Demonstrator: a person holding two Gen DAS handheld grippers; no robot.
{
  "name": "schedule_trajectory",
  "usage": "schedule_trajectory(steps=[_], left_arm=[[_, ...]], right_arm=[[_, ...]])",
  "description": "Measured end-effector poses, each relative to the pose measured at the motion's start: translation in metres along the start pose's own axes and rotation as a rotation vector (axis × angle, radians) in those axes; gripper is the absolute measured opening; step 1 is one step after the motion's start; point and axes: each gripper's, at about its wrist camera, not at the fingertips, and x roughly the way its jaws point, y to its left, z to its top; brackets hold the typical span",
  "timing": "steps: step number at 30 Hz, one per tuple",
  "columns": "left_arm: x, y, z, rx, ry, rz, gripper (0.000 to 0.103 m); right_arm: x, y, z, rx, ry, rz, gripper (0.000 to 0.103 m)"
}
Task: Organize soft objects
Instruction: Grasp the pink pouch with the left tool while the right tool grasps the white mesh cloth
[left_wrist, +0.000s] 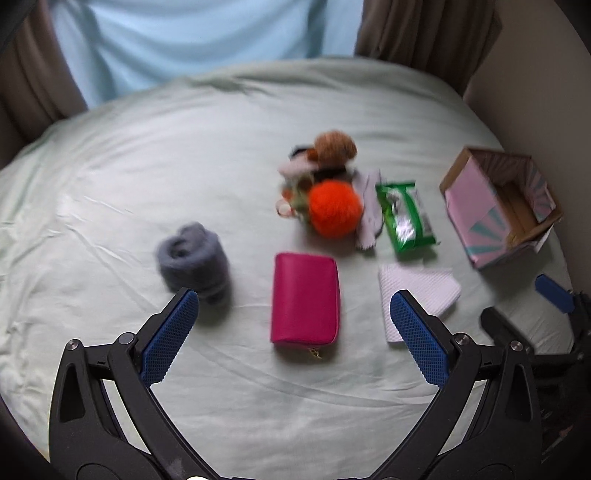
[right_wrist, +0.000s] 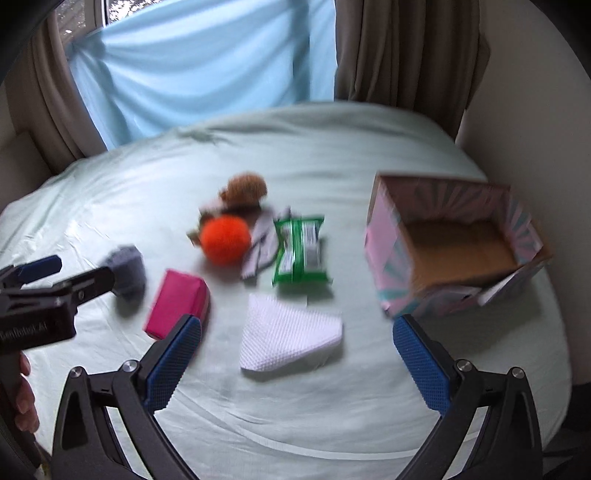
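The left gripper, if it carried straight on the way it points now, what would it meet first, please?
Most likely the pink pouch, which lies centred between the open fingers of the left gripper, ahead on the bed sheet. Depth is uncertain.

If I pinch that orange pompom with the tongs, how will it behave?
The orange pompom looks fluffy, so it would probably squash and feel light. Being round, it may roll if nudged. It touches other small items, which might get dragged along.

Both wrist views above shared bed (left_wrist: 184, 387)
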Motion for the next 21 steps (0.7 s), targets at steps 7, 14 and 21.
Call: schedule_trajectory(steps=[7, 14, 21], left_arm=[[0.082, -0.002, -0.025, 0.05, 0.061, -0.034, 0.102], [0.12, -0.008, -0.037, 0.066, 0.08, -0.04, 0.102], [0.141, -0.013, -0.034, 0.083, 0.087, -0.039, 0.089]], right_arm=[[0.074, 0.007, -0.039, -0.019, 0.022, -0.032, 0.103], [0.122, 0.008, -0.055, -0.025, 0.034, -0.028, 0.102], [0.151, 0.013, -0.052, -0.024, 0.03, -0.001, 0.09]])
